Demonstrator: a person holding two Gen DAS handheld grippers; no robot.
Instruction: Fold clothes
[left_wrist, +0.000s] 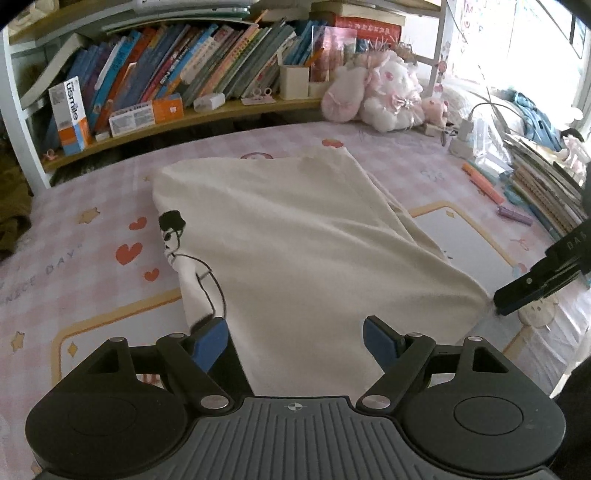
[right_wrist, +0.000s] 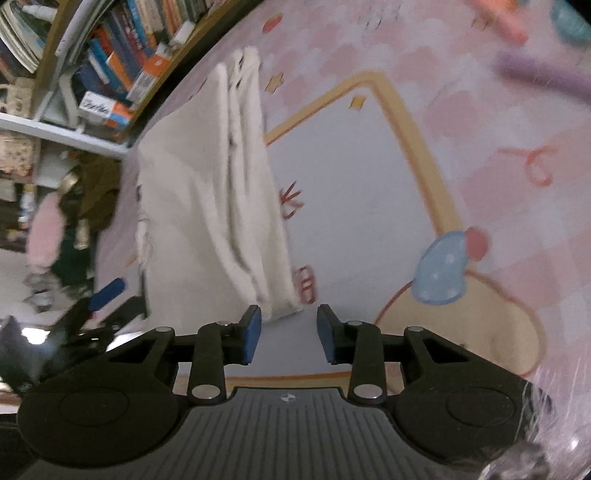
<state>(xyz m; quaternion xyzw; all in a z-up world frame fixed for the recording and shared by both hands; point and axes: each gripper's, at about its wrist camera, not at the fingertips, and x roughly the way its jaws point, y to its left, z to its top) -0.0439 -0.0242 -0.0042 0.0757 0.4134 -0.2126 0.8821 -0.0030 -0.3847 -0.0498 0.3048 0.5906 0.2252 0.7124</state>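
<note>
One fold is seen in the cream T-shirt (left_wrist: 303, 236); more is judged left. Left gripper (left_wrist: 295, 338) and right gripper (right_wrist: 289, 332) are spread, nothing grasped.

cream shirt (left_wrist: 314, 240) on pink mat (left_wrist: 92, 258)

Bare pink mat (left_wrist: 85, 266) was left open beside the cream shirt (left_wrist: 303, 240); beyond it, passage was blocked by plush toys (left_wrist: 384, 92) and stacked books (left_wrist: 543, 177).

Your left tool (left_wrist: 295, 341) has a black body with a grey ribbed plate, a small crosshair mark, round black discs, silver screws (left_wrist: 213, 401) and blue finger pads (left_wrist: 209, 341). Your right tool (right_wrist: 289, 334) looks the same, with blue pads (right_wrist: 252, 334).
</note>
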